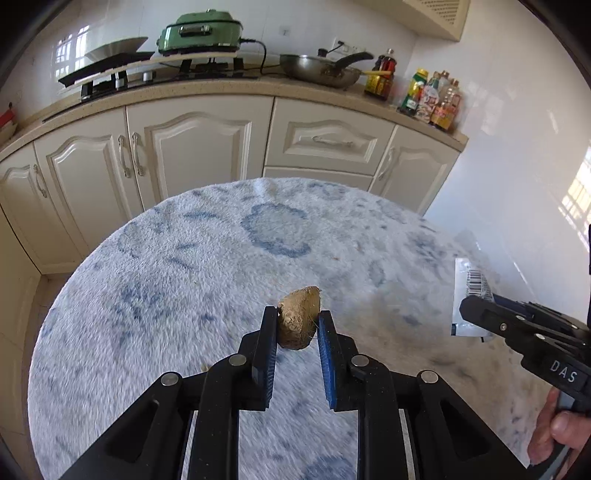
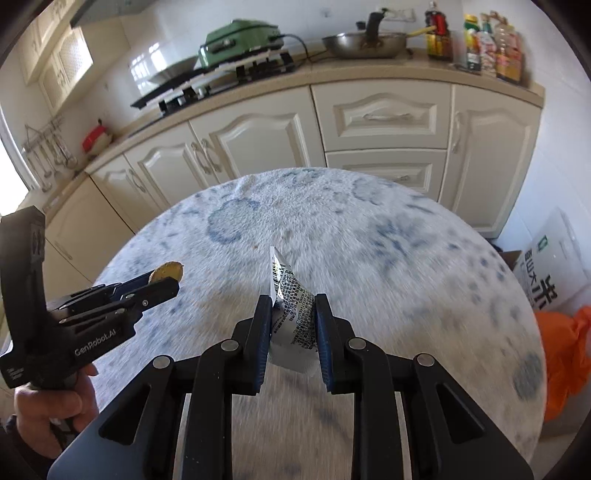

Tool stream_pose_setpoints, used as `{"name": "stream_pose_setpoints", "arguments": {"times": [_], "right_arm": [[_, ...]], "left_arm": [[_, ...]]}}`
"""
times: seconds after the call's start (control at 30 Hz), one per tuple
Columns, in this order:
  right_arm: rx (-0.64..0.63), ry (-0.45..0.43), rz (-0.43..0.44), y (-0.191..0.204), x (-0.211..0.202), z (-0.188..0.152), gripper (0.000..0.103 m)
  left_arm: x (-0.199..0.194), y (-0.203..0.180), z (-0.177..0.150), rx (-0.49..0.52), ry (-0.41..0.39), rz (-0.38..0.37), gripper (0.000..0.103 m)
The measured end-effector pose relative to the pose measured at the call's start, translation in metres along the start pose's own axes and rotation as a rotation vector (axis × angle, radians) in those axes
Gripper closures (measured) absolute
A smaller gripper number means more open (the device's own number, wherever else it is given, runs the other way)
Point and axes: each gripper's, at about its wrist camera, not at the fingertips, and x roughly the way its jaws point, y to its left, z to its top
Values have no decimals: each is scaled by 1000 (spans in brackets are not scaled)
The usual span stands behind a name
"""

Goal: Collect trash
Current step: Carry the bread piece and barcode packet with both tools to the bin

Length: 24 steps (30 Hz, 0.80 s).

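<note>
Cream kitchen cabinets (image 1: 192,147) and a counter with a green cooker (image 1: 201,35), a pan (image 1: 319,68) and sauce bottles (image 1: 430,98) form the backdrop; before them stands a round table under a fluffy blue-and-white cloth (image 1: 221,258).

We record the left gripper (image 1: 297,325) closed on a brown, rough-skinned scrap (image 1: 297,319), possibly a peel or root end; we cannot identify it further. Both pads press its sides and it sits at the fingertips, apparently clear of the cloth. The right wrist view confirms this: the scrap (image 2: 168,272) projects beyond the tip of the left gripper (image 2: 162,286).

We record the right gripper (image 2: 291,317) clamped on a crumpled white wrapper (image 2: 293,314) printed with a barcode. The wrapper's upper end stands free above the fingers, its lower part pinched between the pads. In the left wrist view the right gripper (image 1: 476,306) holds the same wrapper (image 1: 469,291) at the table's right side.

In our judgement both pieces are secured and the step in hand is the carry to a bin. An orange bag (image 2: 565,350) lies on the floor to the right of the table, beside a white printed sack (image 2: 550,273); whether it is the destination we cannot confirm. We advise keeping both grips firm in transit, as the scrap is held only at the tips and could roll out, and the thin wrapper could slip. Release should occur only once each piece is directly over the receptacle's opening.
</note>
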Motion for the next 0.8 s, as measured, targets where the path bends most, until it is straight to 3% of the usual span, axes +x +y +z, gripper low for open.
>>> {"name": "stream_pose_setpoints", "arguments": {"times": [0.43, 0.8], "right_arm": [[65, -130, -34, -24, -116, -42, 80], [169, -255, -112, -79, -203, -71, 80]], "left_arm": [[-114, -94, -61, 136, -143, -89, 86], [-165, -177, -82, 264, -201, -187, 86]]}}
